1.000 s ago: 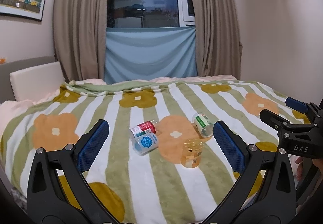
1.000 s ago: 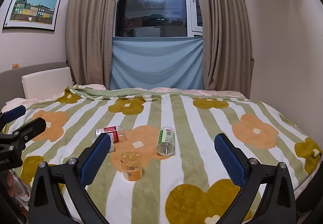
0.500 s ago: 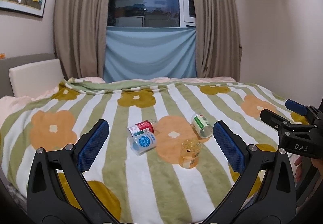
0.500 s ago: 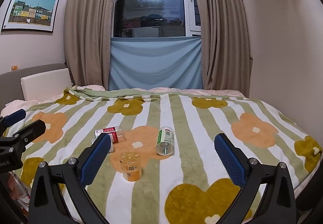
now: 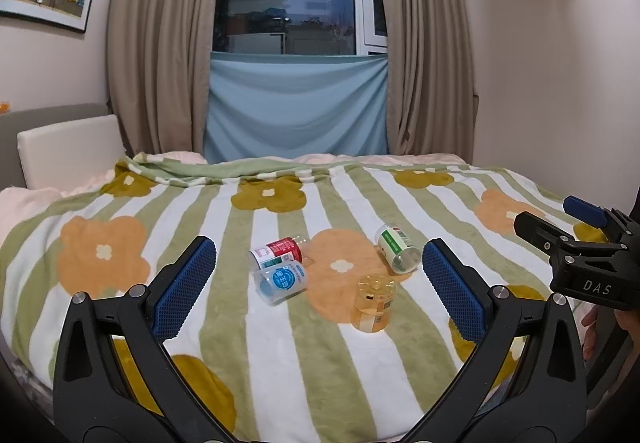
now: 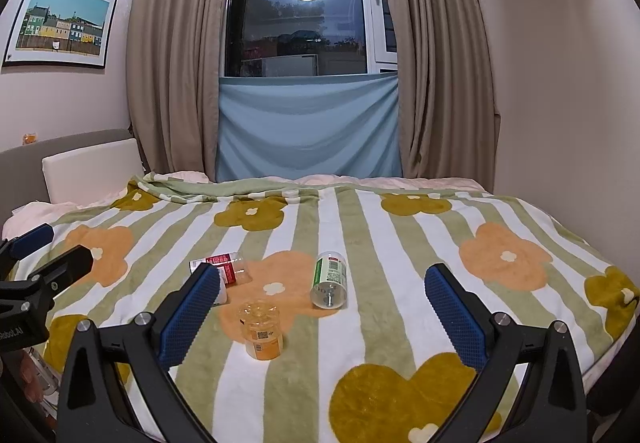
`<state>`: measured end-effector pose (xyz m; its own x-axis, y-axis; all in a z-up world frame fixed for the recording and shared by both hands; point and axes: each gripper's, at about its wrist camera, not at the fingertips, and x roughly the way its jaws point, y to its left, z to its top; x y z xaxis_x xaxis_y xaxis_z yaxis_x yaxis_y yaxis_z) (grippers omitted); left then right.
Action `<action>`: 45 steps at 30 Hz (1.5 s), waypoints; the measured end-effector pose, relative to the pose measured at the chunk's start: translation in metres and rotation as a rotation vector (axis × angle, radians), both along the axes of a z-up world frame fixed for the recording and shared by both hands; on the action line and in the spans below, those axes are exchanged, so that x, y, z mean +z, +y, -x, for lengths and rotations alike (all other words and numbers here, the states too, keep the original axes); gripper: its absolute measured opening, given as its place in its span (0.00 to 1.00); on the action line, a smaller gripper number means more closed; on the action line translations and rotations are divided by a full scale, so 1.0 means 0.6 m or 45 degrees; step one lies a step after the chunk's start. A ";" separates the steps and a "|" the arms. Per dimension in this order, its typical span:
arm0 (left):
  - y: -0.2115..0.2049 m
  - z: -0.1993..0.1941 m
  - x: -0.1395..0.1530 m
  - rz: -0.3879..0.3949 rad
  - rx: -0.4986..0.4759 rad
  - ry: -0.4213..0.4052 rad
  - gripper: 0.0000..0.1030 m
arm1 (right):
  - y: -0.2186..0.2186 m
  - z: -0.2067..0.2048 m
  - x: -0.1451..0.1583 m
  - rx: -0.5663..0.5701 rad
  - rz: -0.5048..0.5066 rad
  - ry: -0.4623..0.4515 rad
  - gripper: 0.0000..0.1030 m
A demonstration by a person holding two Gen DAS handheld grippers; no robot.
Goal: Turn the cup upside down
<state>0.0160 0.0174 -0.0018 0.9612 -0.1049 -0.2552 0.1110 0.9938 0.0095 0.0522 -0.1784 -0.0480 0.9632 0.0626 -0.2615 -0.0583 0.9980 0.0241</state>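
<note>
Several small clear cups rest on the flowered blanket [image 5: 280, 355]. An orange-tinted cup [image 5: 373, 302] [image 6: 262, 330] stands on end. A green-label cup [image 5: 397, 249] [image 6: 329, 280], a red-label cup [image 5: 277, 250] [image 6: 223, 267] and a blue-label cup [image 5: 281, 281] lie on their sides. My left gripper [image 5: 316, 289] is open and empty, held above the near bed edge short of the cups. My right gripper [image 6: 320, 317] is open and empty too. In the right wrist view the blue-label cup is mostly hidden behind its left finger.
The bed fills the room's middle; a headboard cushion [image 5: 68, 147] is at the left, curtains and a window [image 5: 292, 3] are behind, a bare wall [image 6: 560, 83] is at the right. Each gripper shows at the edge of the other's view [image 5: 588, 247] [image 6: 36, 283].
Both cameras have drifted slightly; the cups sit a little lower and farther off in the left wrist view. Nothing on the bed has moved. Both grippers stay open.
</note>
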 end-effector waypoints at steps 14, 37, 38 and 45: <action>-0.004 0.010 -0.004 0.016 0.003 -0.011 1.00 | 0.003 0.008 0.000 -0.009 0.001 0.001 0.99; -0.005 0.021 0.001 -0.004 0.000 -0.054 1.00 | 0.002 0.009 0.003 -0.013 -0.006 -0.003 0.99; -0.006 0.021 0.003 -0.010 0.004 -0.058 1.00 | 0.002 0.008 0.004 -0.016 -0.008 -0.003 0.99; -0.006 0.027 0.005 0.001 0.035 -0.100 1.00 | 0.003 0.005 0.008 -0.020 -0.006 -0.013 0.99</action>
